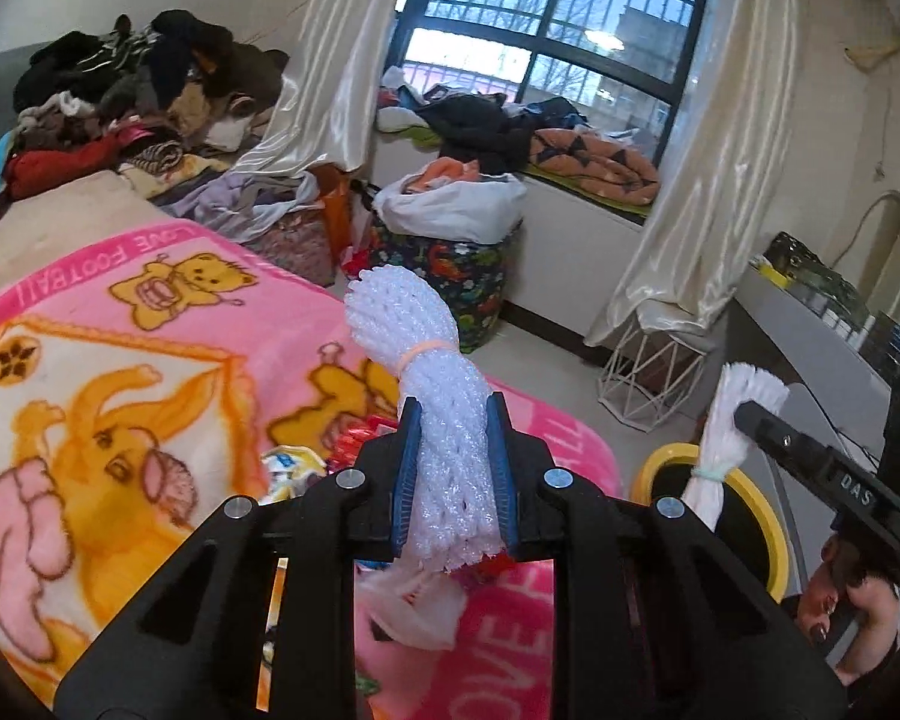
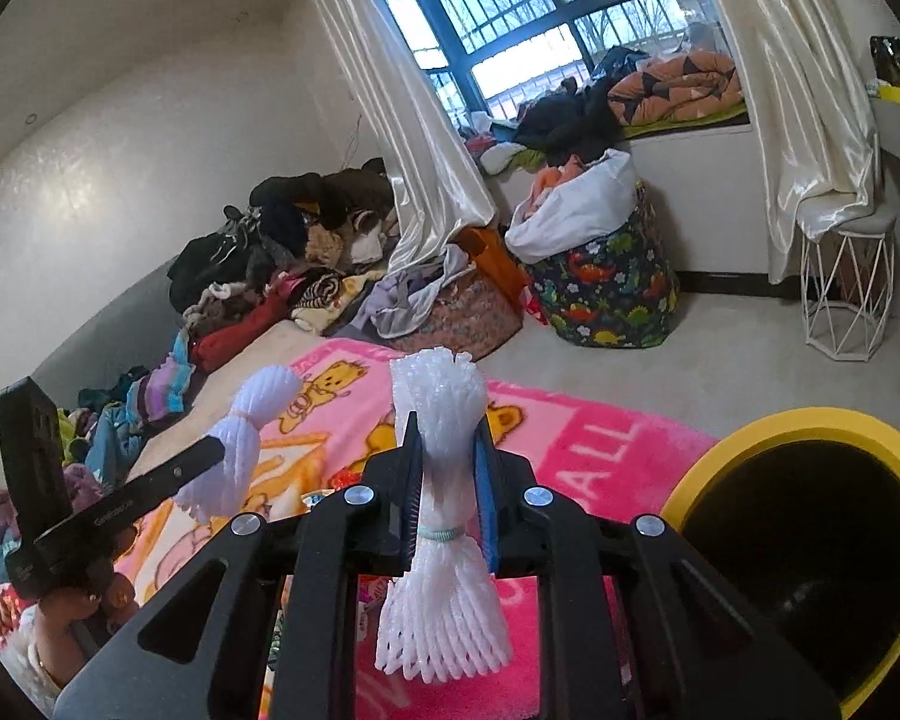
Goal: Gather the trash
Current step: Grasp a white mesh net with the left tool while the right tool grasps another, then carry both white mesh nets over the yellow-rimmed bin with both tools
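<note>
My left gripper [image 1: 453, 414] is shut on a white foam net bundle [image 1: 432, 408] tied with an orange band, held above the pink blanket [image 1: 120, 360]. My right gripper [image 2: 447, 426] is shut on a second white foam net bundle [image 2: 441, 480] tied with a green band. In the left wrist view this second bundle [image 1: 732, 420] hangs in the right gripper [image 1: 744, 411] over the yellow-rimmed black bin [image 1: 768, 528]. The right wrist view shows the bin [image 2: 810, 540] at lower right and the left gripper [image 2: 222, 450] with its bundle [image 2: 240, 444] at left. Snack wrappers [image 1: 306, 468] lie on the blanket beneath.
Piled clothes [image 1: 138, 90] cover the bed's far end. A dinosaur-print laundry bag [image 1: 450, 264] stands on the floor by the window sill. A white wire stool [image 1: 648, 372] sits under the curtain. A desk [image 1: 822, 324] runs along the right wall. Open floor [image 2: 720, 372] lies beyond the blanket.
</note>
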Demonstrator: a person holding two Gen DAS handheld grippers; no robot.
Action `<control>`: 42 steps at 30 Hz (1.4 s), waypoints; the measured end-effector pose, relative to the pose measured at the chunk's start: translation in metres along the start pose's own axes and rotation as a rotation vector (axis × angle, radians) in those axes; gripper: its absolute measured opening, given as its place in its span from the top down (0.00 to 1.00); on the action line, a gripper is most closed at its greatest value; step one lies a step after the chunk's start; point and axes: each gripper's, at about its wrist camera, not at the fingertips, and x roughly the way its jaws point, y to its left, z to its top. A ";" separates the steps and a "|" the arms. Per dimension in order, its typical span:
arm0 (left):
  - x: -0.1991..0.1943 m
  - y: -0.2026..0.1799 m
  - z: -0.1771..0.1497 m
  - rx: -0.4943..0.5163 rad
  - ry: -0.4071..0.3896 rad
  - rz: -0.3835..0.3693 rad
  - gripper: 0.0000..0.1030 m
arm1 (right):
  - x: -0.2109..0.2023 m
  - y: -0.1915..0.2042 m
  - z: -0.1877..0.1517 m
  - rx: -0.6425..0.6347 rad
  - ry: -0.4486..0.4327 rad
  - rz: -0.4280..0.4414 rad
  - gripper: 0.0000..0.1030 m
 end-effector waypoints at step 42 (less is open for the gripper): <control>0.045 -0.192 -0.041 0.320 0.135 -0.301 0.85 | -0.125 -0.136 0.013 0.143 -0.214 -0.325 0.85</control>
